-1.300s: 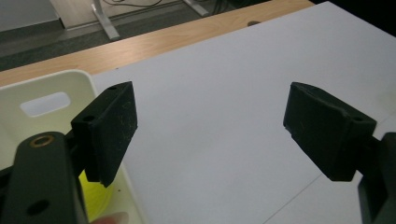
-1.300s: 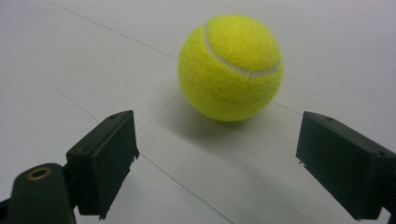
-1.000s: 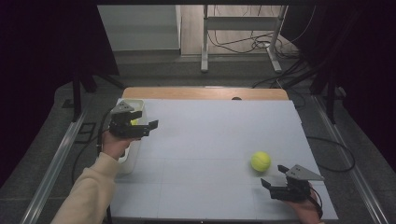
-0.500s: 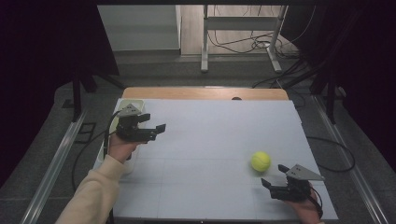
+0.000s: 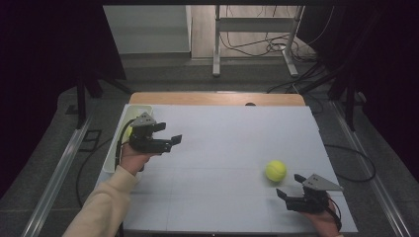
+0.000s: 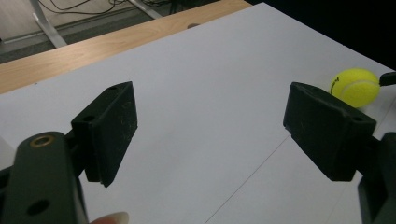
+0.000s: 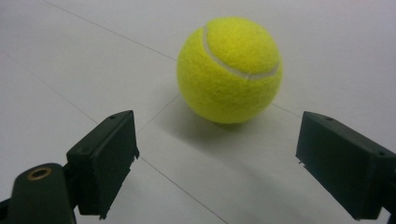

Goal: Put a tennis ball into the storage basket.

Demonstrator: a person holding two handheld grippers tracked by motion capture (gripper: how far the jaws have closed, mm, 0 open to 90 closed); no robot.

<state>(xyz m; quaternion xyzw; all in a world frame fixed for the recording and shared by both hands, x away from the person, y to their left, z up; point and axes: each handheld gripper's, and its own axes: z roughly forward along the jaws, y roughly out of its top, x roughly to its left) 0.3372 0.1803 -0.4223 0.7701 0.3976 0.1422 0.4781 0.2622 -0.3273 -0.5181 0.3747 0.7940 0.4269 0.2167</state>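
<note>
Ball [image 5: 275, 171] sits mid-table; right claw [image 5: 288, 187] gapes just beside.

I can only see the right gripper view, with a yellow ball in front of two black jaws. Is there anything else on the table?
Observer: Yes. A white bin sits at the table's left edge, and something yellow shows inside it.
Operator: Where's the other gripper?
Observer: The left gripper is beside that bin, held above the table, jaws apart with nothing between them.
Operator: Is my gripper close to the ball?
Observer: From the high view, the right gripper sits just on the near right side of the tennis ball, open and not touching it.
Operator: What's behind the table?
Observer: A strip of wooden tabletop, then cables on the floor.
</note>
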